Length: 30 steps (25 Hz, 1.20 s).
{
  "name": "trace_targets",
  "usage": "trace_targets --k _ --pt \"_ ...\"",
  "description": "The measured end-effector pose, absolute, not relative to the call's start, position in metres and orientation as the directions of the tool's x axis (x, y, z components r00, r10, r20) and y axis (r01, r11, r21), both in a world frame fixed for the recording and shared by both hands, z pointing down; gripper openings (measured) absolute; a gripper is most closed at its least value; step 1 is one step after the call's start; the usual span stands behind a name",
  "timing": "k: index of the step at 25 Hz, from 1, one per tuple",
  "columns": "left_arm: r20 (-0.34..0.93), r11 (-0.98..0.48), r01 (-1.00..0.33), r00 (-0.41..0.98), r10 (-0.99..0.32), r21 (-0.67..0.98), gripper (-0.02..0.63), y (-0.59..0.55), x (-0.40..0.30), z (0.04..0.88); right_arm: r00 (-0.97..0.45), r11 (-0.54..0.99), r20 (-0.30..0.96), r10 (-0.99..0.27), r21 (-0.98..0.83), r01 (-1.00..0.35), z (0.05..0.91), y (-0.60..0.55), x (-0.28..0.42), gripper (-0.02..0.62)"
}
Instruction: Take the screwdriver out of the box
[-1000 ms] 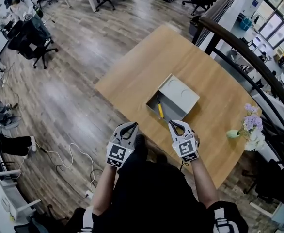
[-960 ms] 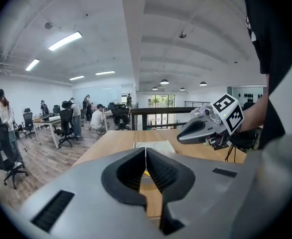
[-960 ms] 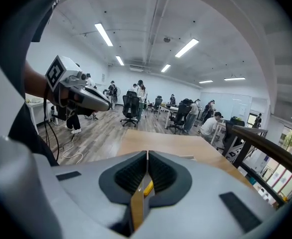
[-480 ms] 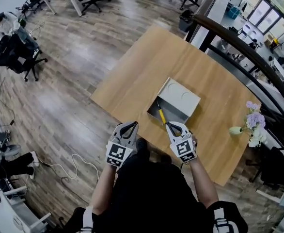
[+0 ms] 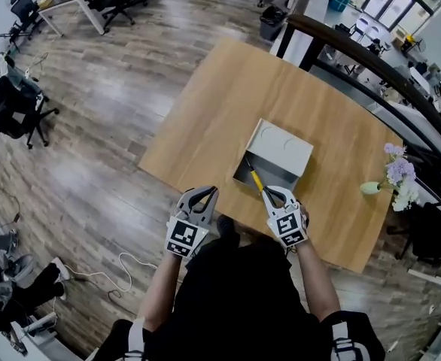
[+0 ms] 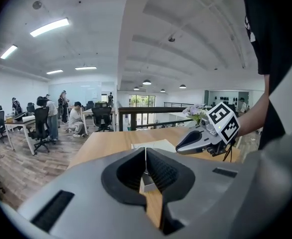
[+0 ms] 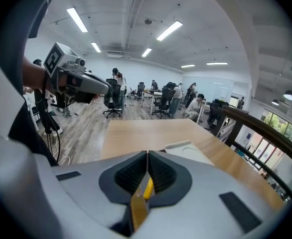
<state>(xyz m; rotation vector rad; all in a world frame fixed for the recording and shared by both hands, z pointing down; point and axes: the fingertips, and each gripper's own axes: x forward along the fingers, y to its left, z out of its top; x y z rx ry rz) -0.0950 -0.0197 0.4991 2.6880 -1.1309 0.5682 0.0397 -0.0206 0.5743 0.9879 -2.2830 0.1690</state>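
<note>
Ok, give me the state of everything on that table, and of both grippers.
box: open, lid folded back.
screwdriver: inside the box, lying slanted.
left gripper: shut, empty, off the table's near edge.
right gripper: shut, tips by the screwdriver's near end, no grip on it that shows.
vase: upright, holding flowers.

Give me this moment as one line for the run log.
left gripper shut, empty | right gripper shut, tips by screwdriver | screwdriver in box | box on table
</note>
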Motion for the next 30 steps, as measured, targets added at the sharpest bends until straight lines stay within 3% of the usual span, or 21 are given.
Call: trace_targets --k 15,30 --pt "0.416 -0.767 -0.641 0.707 -0.572 0.036 0.025 -0.028 -0.100 0.513 -0.442 0.715 0.679 -0.586 0.178 -0.676 0.601 -0.004 0.024 0.028" --pt "0.428 -0.707 -0.706 0.651 -0.626 0.041 0.026 -0.035 -0.122 0.513 -0.456 0.756 0.702 -0.547 0.180 -0.629 0.619 -0.023 0.016 0.028"
